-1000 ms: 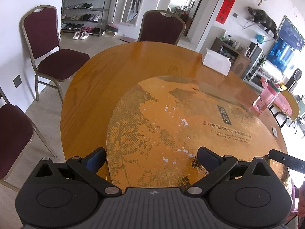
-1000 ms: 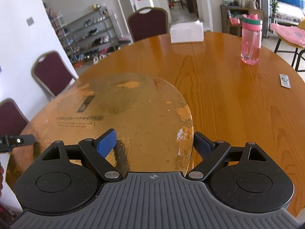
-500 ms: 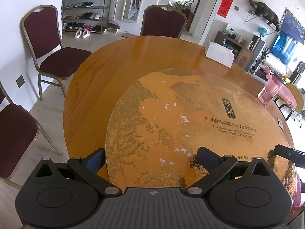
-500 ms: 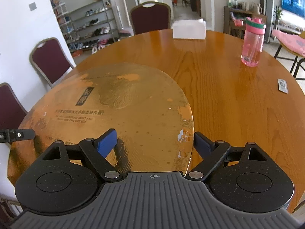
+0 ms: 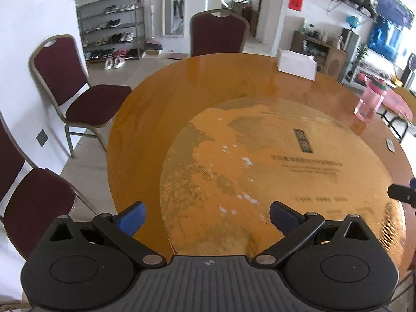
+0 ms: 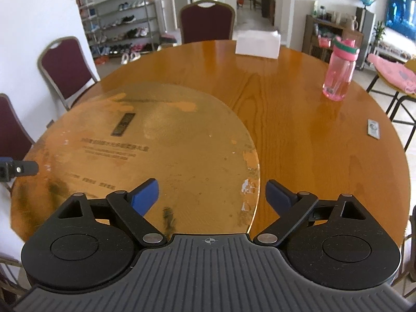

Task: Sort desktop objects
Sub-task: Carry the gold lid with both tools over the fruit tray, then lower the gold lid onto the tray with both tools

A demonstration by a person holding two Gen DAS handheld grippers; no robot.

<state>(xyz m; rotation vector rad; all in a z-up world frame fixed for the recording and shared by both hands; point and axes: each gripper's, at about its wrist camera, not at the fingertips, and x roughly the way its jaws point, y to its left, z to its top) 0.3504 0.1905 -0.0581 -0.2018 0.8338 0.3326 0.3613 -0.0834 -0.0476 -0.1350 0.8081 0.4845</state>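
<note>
Meanwhile both hand-held grippers, left (image 5: 206, 215) & right (image 6: 212, 195), spread, empty; pink bottle (image 6: 340, 71) w/ liquid inside.

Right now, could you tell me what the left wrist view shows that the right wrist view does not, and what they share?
Only the left wrist view shows the left gripper, open, and the floor beside the table, with a maroon chair's seat in full.

Only the right wrist view shows the right gripper, open, and a pink cushion on a chair at right.

Both show the round wooden table, the gold disc, the pink bottle, the white box, a small flat card and the shoe rack.
</note>
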